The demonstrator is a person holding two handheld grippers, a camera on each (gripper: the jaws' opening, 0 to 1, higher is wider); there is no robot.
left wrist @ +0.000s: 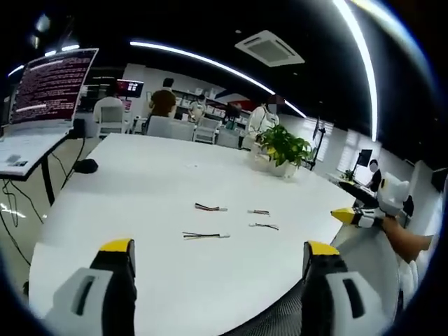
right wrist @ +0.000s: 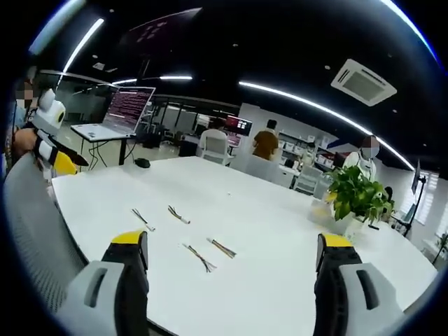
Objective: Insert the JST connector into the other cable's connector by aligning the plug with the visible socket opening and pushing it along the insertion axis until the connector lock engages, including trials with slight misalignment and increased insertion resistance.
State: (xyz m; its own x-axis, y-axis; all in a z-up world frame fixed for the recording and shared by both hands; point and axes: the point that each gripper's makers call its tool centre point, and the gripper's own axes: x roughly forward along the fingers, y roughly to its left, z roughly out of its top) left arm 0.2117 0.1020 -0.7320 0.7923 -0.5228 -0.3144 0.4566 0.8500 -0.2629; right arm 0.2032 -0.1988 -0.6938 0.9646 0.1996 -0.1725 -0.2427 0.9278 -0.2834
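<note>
Both tools hang empty over the near edge of the white table [left wrist: 140, 182], jaws spread wide: left gripper [left wrist: 218, 269] and right gripper [right wrist: 234, 262], nothing pinched in either. Four short JST cables lie loose mid-table, on the person's side of the potted plant [left wrist: 283, 148] (the plant sits further back). Nearest to the left gripper is one cable [left wrist: 205, 235], lying roughly crosswise to its jaws; nearest to the right is another cable [right wrist: 200, 257], angled diagonally ahead. Neither gripper looks clearly closer to the cables; each prob. needs a fwd reach and a wrist turn to straddle a connector.
</note>
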